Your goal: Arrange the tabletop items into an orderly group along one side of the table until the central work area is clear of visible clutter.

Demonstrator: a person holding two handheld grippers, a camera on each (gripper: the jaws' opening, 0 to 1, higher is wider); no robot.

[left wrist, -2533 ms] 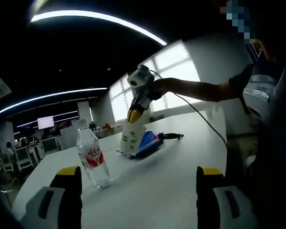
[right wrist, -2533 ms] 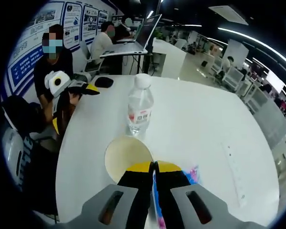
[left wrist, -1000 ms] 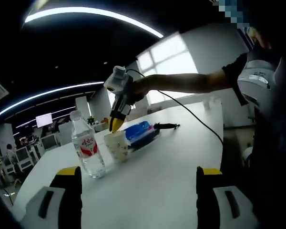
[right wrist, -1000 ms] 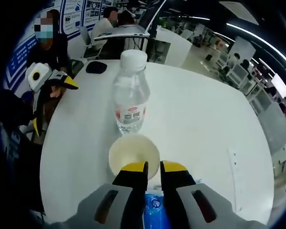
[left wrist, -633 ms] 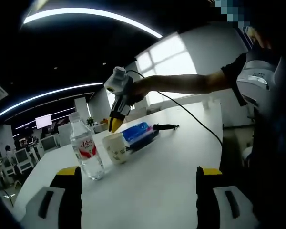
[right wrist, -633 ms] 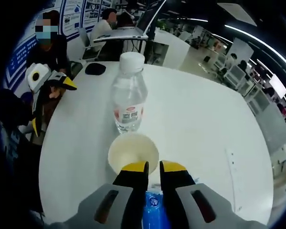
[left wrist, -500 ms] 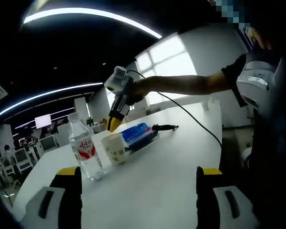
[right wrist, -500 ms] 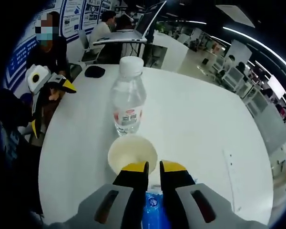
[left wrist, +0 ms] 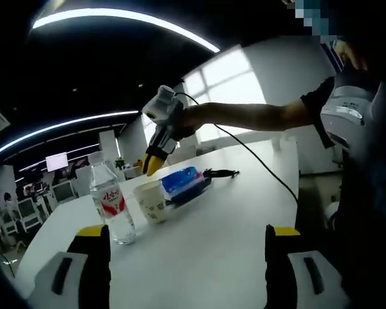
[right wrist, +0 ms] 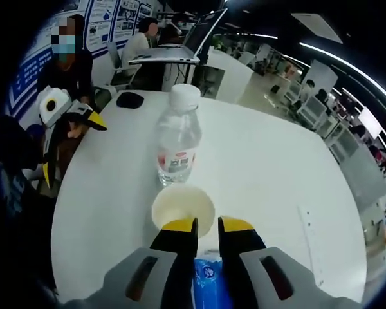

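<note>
White table, cup beside bottle

the right gripper points down at a round white table, its yellow-tipped jaws a narrow gap apart and holding nothing. just beyond the tips stands an open paper cup, upright. farther on, just beside the cup, a clear water bottle with a red label and white cap stands upright. a blue packet lies beneath the jaws. at the far left edge lies a black mouse; the left gripper shows there too.
</note>
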